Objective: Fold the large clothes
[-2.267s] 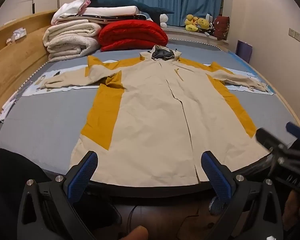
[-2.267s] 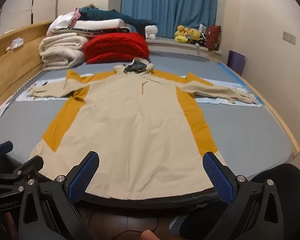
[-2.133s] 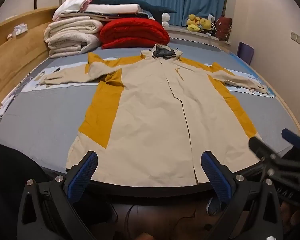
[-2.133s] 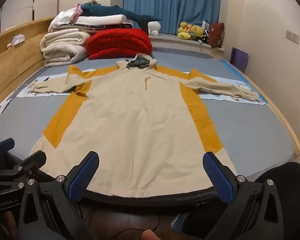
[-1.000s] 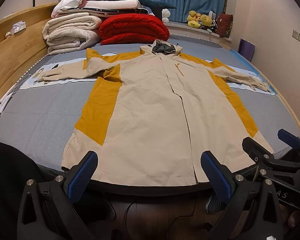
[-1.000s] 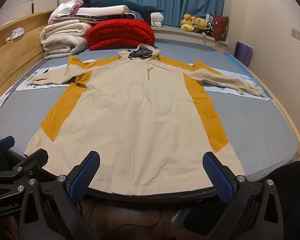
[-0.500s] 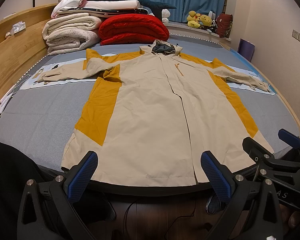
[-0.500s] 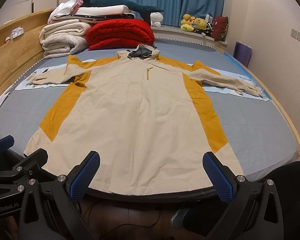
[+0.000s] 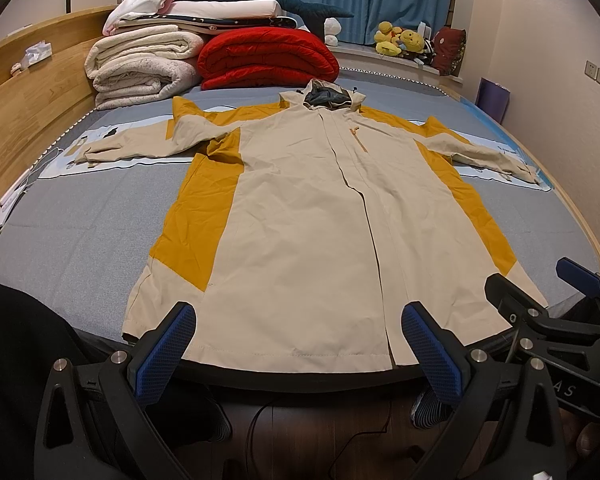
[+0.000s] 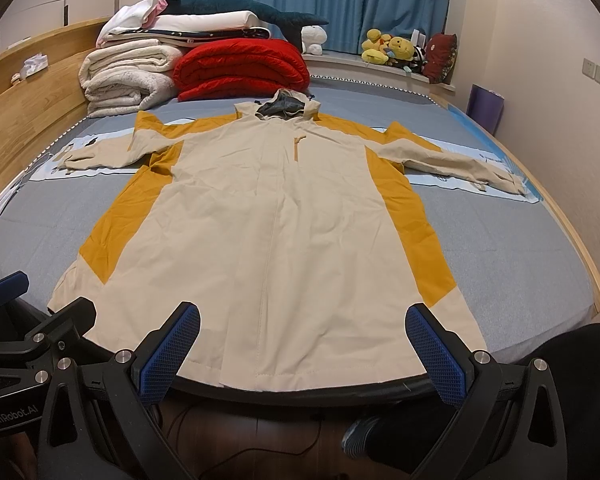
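Observation:
A long beige hooded jacket [image 9: 300,216] [image 10: 276,216] with mustard side panels lies flat and face up on a grey bed [image 9: 72,224] [image 10: 500,232]. Its sleeves are spread out to both sides and its hem reaches the near edge. My left gripper [image 9: 298,350] hangs open just short of the hem, with nothing between its blue pads. My right gripper [image 10: 302,350] is open too, likewise in front of the hem, and it also shows at the right edge of the left wrist view. Neither gripper touches the cloth.
Folded white blankets [image 9: 140,68] and a red quilt [image 9: 268,58] are stacked at the head of the bed. A wooden bed frame [image 9: 24,112] runs along the left. Plush toys [image 10: 388,50] sit on the window ledge. A person's dark-clothed legs and shoes [image 10: 364,436] stand below the bed edge.
Both grippers have edged a little closer to the hem, so the jacket looks slightly larger. Over the last second almost nothing has moved.

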`<action>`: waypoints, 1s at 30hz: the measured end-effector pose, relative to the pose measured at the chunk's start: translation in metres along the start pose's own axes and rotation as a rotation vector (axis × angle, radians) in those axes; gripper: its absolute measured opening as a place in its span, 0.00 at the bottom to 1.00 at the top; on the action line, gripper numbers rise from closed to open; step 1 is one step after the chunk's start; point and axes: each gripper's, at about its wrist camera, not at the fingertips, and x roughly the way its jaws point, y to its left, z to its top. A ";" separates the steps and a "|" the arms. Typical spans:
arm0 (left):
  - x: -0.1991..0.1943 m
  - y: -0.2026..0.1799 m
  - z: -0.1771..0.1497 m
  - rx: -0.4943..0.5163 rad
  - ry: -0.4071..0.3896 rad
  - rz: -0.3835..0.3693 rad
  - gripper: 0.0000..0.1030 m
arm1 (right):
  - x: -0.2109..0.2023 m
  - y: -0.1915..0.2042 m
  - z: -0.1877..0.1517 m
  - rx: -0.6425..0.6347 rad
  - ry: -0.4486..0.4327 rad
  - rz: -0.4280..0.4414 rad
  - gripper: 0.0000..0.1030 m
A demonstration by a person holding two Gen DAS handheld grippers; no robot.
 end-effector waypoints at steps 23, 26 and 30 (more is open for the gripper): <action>-0.006 -0.003 0.008 0.027 -0.022 -0.033 0.87 | -0.008 -0.003 0.011 0.003 -0.025 0.010 0.95; -0.011 0.001 0.021 0.022 -0.045 -0.027 0.71 | -0.010 -0.007 0.020 0.014 -0.029 0.028 0.89; -0.010 0.008 0.053 0.009 -0.061 0.013 0.70 | -0.009 -0.018 0.047 0.038 -0.061 0.039 0.85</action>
